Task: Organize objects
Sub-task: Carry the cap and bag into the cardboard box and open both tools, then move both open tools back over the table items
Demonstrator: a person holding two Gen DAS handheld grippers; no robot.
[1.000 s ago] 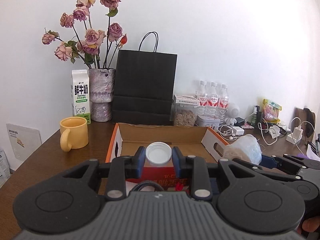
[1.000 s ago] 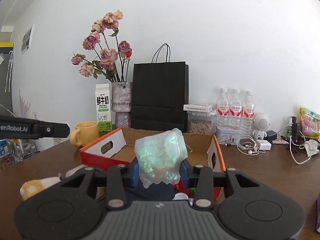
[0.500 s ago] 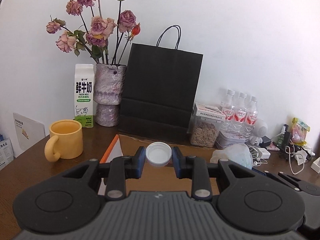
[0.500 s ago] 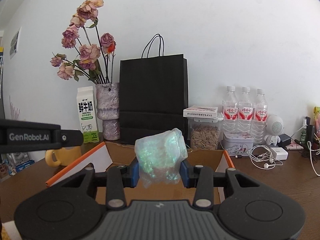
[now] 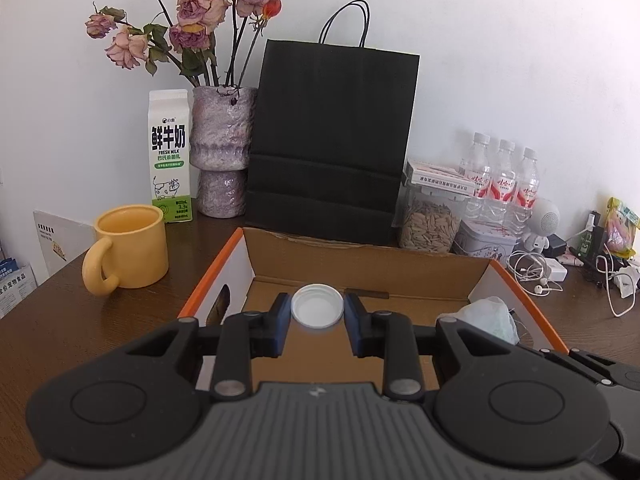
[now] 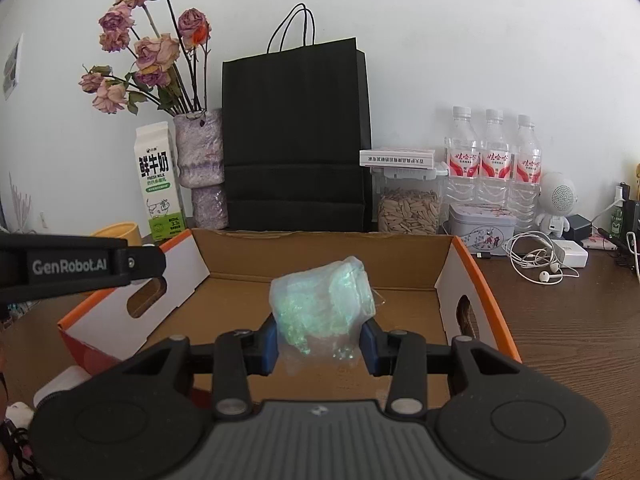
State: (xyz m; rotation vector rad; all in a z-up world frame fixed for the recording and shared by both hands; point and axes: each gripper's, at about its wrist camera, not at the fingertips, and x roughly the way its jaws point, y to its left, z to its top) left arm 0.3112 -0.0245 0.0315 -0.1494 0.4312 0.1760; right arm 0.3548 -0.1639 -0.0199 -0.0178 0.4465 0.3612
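My left gripper is shut on a round white cap, held over the open cardboard box with orange rims. My right gripper is shut on a crumpled, iridescent green-white plastic bundle, also held above the box. In the left wrist view the bundle shows at the right, over the box's right side. The left gripper's body crosses the left of the right wrist view. What lies under the cap is hidden.
Behind the box stand a black paper bag, a vase of dried roses, a milk carton, a seed jar and three water bottles. A yellow mug sits to the left. Cables and earphones lie to the right.
Both grippers moved forward toward the wall and a little down, bringing the cap and the bundle over the box's inside. The bag and vase look larger and nearer. Both grips stayed unchanged.
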